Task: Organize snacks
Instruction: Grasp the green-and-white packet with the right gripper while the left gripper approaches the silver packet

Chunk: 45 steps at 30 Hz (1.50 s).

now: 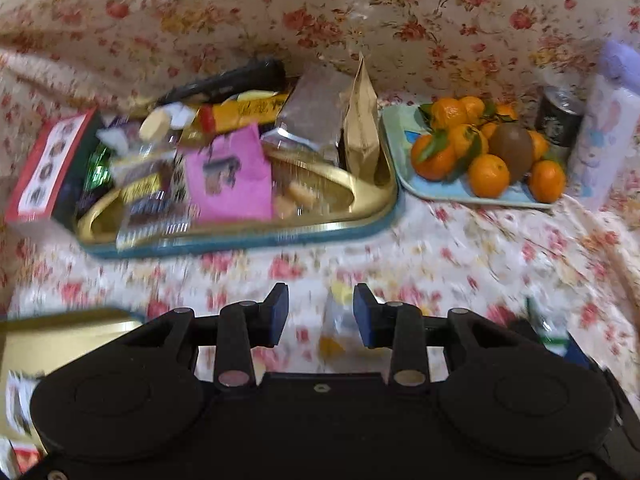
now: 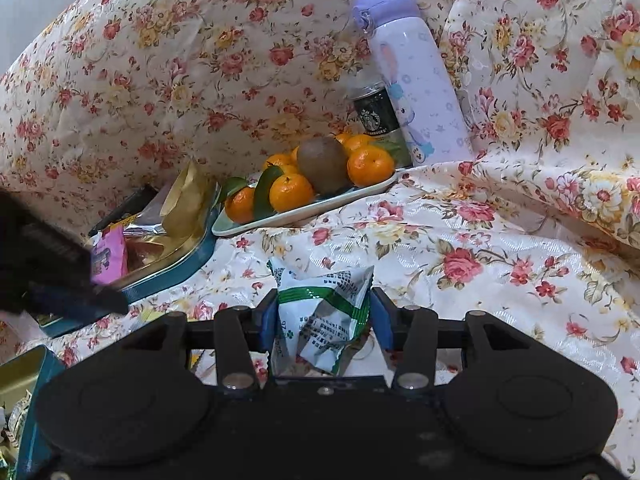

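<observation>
Floral cloth [image 2: 500, 240] covers everything, with the gold snack tray [image 1: 360, 188] at centre left. My right gripper [image 2: 324, 320] pinches a white-green snack packet [image 2: 324, 312] at lower centre; my left gripper [image 1: 321, 316] hangs spread, empty.

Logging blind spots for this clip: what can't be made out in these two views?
- Left view: motion blur smears the snacks in the gold tray; labels unreadable.
- Left view: a clear packet lies between the left gripper pads; blur hides any contact.
- Right view: the print on the packet in the right gripper is too small; its lower part sits behind the gripper body.
- Right view: the can is partly behind the bottle.
</observation>
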Each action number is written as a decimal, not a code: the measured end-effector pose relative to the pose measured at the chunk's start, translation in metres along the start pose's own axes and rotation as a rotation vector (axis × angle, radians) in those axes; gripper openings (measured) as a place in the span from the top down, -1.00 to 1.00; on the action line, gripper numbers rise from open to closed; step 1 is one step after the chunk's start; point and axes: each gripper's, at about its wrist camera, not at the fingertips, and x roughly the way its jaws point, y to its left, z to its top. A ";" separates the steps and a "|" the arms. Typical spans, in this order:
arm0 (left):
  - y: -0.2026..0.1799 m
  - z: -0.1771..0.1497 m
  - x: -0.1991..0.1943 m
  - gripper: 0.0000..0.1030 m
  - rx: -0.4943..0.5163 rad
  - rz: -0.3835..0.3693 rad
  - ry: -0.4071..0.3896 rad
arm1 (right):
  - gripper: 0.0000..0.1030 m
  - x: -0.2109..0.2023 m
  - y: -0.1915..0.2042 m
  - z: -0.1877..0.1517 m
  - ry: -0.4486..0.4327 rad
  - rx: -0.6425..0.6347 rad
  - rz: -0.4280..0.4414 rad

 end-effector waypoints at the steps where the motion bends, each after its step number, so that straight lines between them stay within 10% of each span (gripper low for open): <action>1: -0.002 0.003 0.005 0.14 0.009 0.012 0.001 | 0.04 0.000 -0.001 0.000 0.000 0.008 0.005; 14: -0.010 0.005 0.040 0.14 0.089 0.067 0.095 | 0.04 0.001 -0.002 0.000 0.003 0.018 0.011; 32: 0.006 -0.013 -0.010 0.13 0.103 -0.136 0.071 | 0.03 0.000 -0.002 0.000 0.003 0.019 0.011; 45: -0.011 -0.020 0.008 0.11 0.122 -0.149 0.093 | 0.02 0.000 -0.002 0.000 0.004 0.019 0.011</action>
